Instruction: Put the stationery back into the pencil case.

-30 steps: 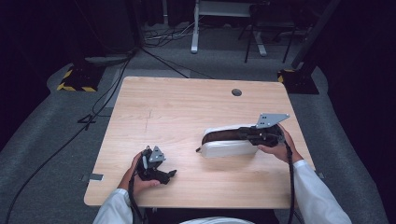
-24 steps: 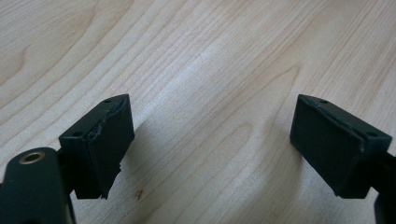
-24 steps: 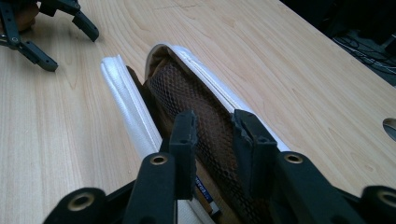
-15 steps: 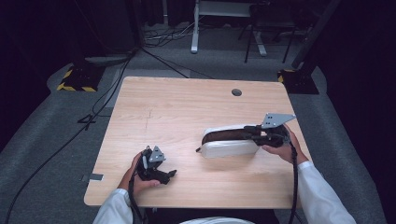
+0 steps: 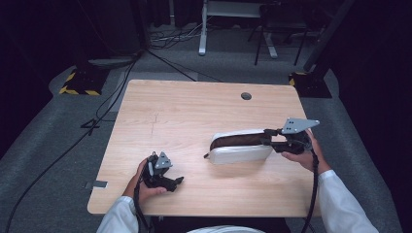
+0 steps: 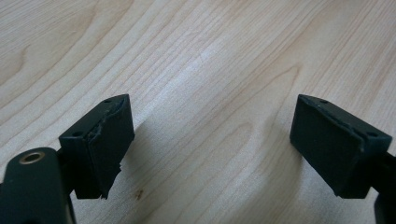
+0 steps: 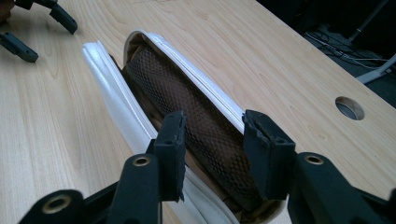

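White pouch (image 5: pixel 240 148) unmoved; right claw (image 5: pixel 268 141) has edged rightward.

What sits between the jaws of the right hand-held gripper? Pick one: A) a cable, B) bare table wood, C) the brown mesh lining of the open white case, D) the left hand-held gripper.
C: in the right gripper view, the right hand-held gripper has its jaws apart around the brown mesh lining of the white case.

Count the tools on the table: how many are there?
2. The left tool rests near the table's front left edge, jaws apart; the right tool sits at the white case's right end.
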`<state>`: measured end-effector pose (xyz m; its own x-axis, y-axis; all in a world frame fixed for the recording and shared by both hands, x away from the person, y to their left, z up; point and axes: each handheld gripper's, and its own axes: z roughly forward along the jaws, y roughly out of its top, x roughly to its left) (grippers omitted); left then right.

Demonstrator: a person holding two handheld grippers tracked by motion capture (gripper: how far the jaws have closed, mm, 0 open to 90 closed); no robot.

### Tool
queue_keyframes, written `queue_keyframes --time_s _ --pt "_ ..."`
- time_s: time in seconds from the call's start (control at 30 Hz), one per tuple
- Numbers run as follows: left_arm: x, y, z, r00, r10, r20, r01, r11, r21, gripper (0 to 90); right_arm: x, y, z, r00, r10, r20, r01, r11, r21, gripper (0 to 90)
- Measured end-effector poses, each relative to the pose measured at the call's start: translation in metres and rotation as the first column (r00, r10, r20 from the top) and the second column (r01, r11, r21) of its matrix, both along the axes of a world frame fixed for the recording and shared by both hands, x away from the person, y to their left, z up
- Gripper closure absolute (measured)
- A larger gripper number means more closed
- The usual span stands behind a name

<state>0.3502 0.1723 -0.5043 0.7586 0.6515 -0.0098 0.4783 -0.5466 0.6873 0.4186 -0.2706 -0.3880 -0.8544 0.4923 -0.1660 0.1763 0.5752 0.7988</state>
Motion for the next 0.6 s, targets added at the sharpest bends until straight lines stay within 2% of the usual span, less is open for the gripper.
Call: queue_keyframes --time_s 0.6 --pt "0.000 0.000 0.000 1.0000 0.003 -0.001 -0.003 1.0000 -0.002 14.1 -0.009 -0.025 0.002 0.9952 -0.094 0.024 0.095 0.995 -0.021 38.2"
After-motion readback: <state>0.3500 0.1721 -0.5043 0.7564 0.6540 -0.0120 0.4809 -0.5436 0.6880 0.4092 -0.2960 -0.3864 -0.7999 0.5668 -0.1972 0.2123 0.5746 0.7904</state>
